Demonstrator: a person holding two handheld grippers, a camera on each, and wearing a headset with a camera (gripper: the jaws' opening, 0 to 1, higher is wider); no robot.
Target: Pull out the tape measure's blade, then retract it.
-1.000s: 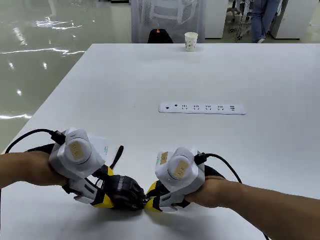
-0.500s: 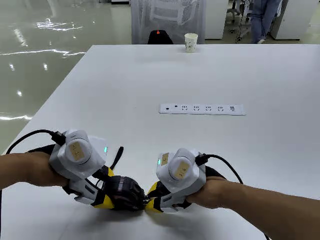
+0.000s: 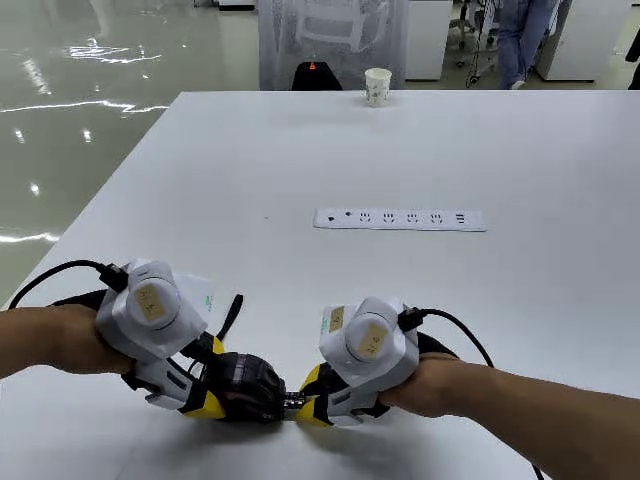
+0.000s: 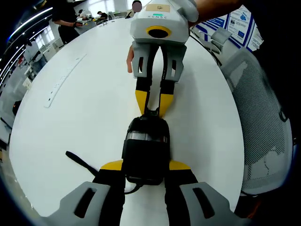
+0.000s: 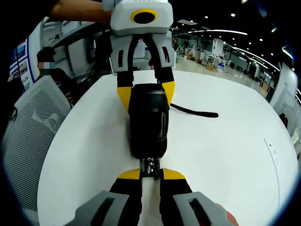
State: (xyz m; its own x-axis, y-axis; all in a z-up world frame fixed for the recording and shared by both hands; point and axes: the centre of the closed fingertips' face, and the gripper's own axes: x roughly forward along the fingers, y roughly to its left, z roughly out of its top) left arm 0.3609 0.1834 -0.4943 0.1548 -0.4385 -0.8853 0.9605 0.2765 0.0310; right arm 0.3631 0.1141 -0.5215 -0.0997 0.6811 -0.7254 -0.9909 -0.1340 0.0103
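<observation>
Looks like the very start of the pull. Squeezes the black tape measure [image 4: 146, 150] from both sides with the left gripper [image 4: 146, 165], fingers clamped on its case. Pinches the blade [image 5: 150, 164] with the right gripper [image 5: 150, 175], fingers shut on the tip. Shows just a tiny bit of blade, between the case and the right fingers. Rests the case on the table [image 3: 300, 150], right in front of the right fingers. Leaves nearly all to do, by the look of it: pull the blade far out, then let it slide back in. Counts up like this: one tape measure, two grippers, one black strap [image 5: 193, 111] near the left fingers, one power strip [image 3: 400, 218] and one paper cup [image 3: 377, 85], both well away from all the fingers.
</observation>
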